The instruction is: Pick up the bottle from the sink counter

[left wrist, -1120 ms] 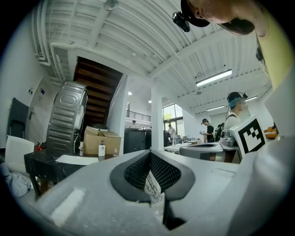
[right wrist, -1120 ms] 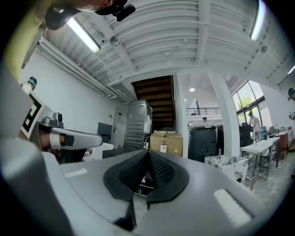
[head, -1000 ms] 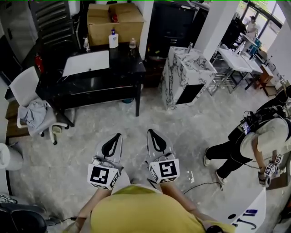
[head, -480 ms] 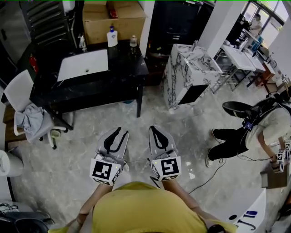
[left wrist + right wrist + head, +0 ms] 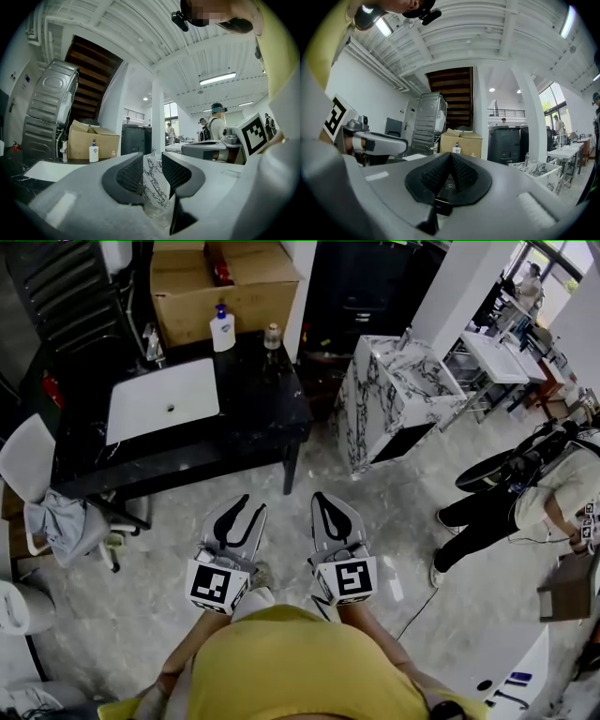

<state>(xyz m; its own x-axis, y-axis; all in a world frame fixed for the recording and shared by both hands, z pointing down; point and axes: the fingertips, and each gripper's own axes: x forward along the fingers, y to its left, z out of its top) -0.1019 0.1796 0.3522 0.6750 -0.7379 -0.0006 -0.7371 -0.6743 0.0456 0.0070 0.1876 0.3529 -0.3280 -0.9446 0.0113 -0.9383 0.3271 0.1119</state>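
A white pump bottle (image 5: pixel 222 331) with a blue top stands at the back of the black sink counter (image 5: pixel 267 409), and a small clear bottle (image 5: pixel 273 336) stands to its right. Both grippers hang over the floor in front of the counter, well short of it. My left gripper (image 5: pixel 249 505) has its jaws opening, a narrow gap between the pads and nothing in it. My right gripper (image 5: pixel 322 499) is shut and empty. In the left gripper view the pump bottle (image 5: pixel 93 152) shows far off to the left of my left gripper (image 5: pixel 152 161). The right gripper view has it (image 5: pixel 456 149) just above my right gripper (image 5: pixel 450 158).
A white basin (image 5: pixel 163 399) and a faucet (image 5: pixel 150 339) sit in the counter, a cardboard box (image 5: pixel 225 277) behind it. A marble cabinet (image 5: pixel 403 395) stands to the right, a chair with cloth (image 5: pixel 52 507) to the left. Another person (image 5: pixel 530 488) bends over at the far right.
My left jaws have parted from shut to a narrow gap. The counter has come nearer and lower in the head view. The person at the right has shifted.
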